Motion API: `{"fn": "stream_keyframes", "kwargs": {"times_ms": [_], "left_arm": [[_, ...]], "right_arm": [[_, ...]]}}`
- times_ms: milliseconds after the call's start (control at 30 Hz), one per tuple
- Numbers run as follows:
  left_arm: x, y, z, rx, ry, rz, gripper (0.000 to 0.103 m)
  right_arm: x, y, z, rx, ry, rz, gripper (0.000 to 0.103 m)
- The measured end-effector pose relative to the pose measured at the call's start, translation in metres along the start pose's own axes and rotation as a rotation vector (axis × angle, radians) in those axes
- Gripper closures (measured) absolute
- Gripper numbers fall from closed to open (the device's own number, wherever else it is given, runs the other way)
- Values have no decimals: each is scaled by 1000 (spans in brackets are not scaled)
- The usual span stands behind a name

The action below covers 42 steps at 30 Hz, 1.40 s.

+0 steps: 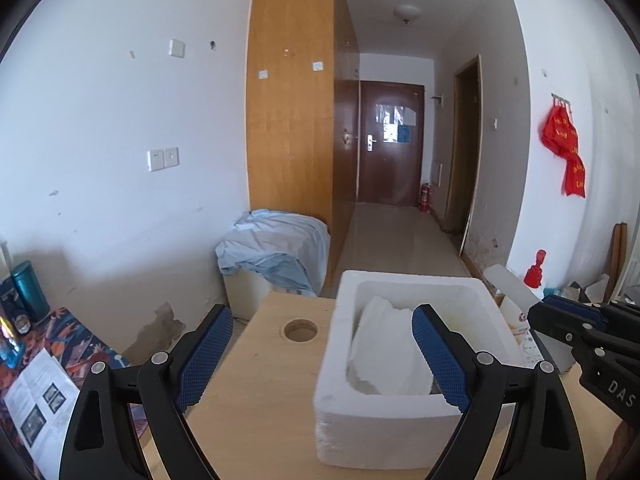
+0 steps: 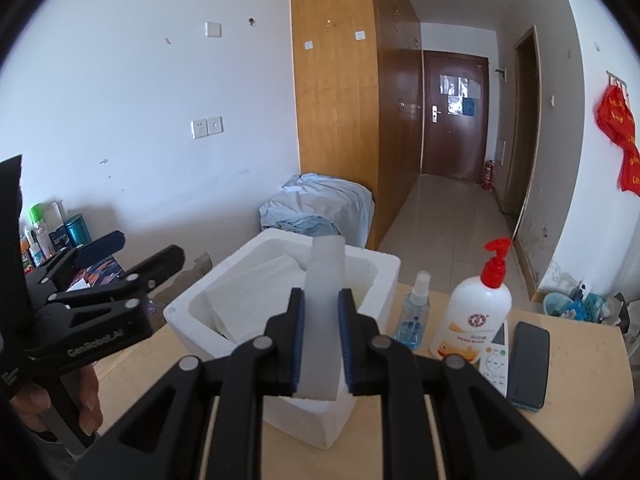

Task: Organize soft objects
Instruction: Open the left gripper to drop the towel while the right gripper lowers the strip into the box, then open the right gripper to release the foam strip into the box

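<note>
Foam strip [image 2: 323, 312] clenched in right tongs [image 2: 320, 344], lower end hidden; left tongs [image 1: 322, 354] released, empty. White pads [image 1: 384, 344] inside styrofoam box [image 1: 400, 424] (partly covered) on wooden table [image 1: 256, 400]; hallway behind.

On my right-wrist view: white pump bottle with red nozzle [image 2: 472, 312], small clear blue spray bottle [image 2: 416, 316], white remote control [image 2: 495, 364] and black phone [image 2: 527, 364], side by side on light wooden tabletop [image 2: 580, 360]. Beyond: crumpled pale-blue sheet [image 1: 276, 248], red fire extinguisher [image 1: 425, 197] near dark brown door [image 1: 390, 140].
</note>
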State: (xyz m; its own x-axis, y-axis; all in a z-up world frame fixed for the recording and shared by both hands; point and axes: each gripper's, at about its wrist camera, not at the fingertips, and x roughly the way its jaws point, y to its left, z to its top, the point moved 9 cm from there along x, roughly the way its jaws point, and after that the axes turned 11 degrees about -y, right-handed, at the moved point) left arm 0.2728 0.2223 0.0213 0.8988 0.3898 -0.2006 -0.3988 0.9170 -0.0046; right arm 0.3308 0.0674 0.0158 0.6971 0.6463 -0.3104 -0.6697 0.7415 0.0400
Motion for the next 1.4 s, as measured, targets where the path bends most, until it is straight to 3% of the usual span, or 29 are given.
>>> {"fn": "stream_keyframes", "kwargs": {"times_ms": [900,967,1033,1100,1400], "left_arm": [[-33,30,2,4,-28,93,7],[-34,30,2,2,-27,93,7],[-35,30,2,-2,-27,97,7],[-35,30,3,-3,-28,96,7],[-35,29,2,3,-27,98,7]], "right_arm": [[46,18,-4,10,51,105,83],[48,17,-4,9,53,113,75],[48,17,-4,7,51,103,61],[46,17,-3,9,43,107,54],[47,16,-3,7,45,97,53]]}}
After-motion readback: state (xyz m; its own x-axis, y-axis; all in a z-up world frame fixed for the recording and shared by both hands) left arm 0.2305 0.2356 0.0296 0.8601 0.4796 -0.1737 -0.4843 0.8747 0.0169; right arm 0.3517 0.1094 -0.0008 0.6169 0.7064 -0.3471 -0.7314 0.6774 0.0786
